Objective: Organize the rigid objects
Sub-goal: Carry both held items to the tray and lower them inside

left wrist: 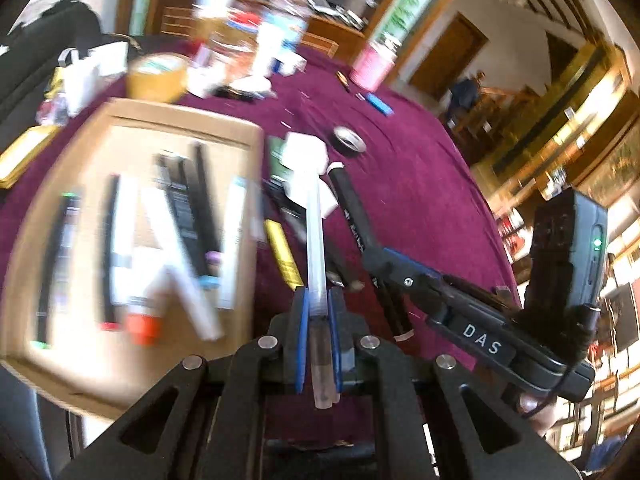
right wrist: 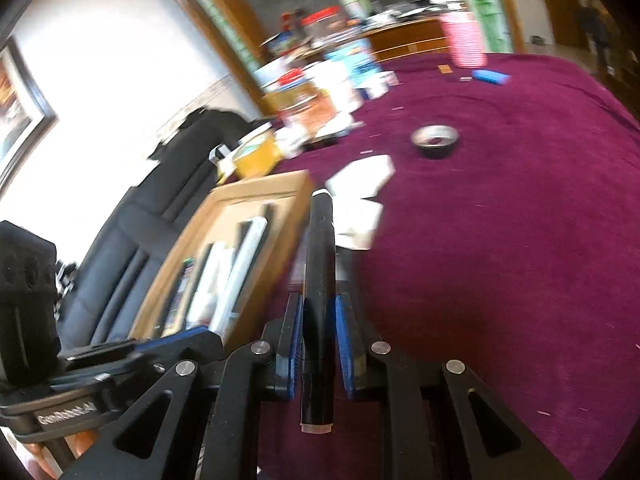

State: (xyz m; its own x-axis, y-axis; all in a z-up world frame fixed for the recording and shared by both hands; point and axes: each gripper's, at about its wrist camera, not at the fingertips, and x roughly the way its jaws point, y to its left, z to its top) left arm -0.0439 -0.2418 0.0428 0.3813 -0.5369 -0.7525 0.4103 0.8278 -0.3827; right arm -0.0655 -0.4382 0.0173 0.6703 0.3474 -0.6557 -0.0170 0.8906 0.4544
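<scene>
The left hand-held gripper (left wrist: 318, 320) pointed steeply down toward the table (left wrist: 420, 184), its blue pads clenched on a clear, translucent pen (left wrist: 316, 240) whose barrel ran forward between the fingers and stuck out behind them. The right hand-held gripper (right wrist: 318, 320) was tilted down likewise, grasping a thick black marker (right wrist: 318, 280) lengthwise, the marker's butt end showing behind the pads. In the left wrist view the right hand-held gripper (left wrist: 372, 258) sat just right of the clear pen, its marker (left wrist: 352, 208) slanting beside it.

The cardboard box (left wrist: 132, 120) served as landmark. It lay left of both held pens on the maroon cloth, and inside it lay a blurred row of pens and markers (left wrist: 168, 240), one with an orange cap. Just right of the box, a yellow pen (left wrist: 284, 256) lay on the cloth. Beyond the box's right edge lay white paper pieces (right wrist: 360, 184), and farther right a small metal bowl (right wrist: 435, 140). Behind the box stood a yellow tub (left wrist: 158, 76) and a clutter of bottles and packets; a pink striped cup (right wrist: 464, 40) and a blue object (right wrist: 491, 77) stood well beyond the box to the right.
</scene>
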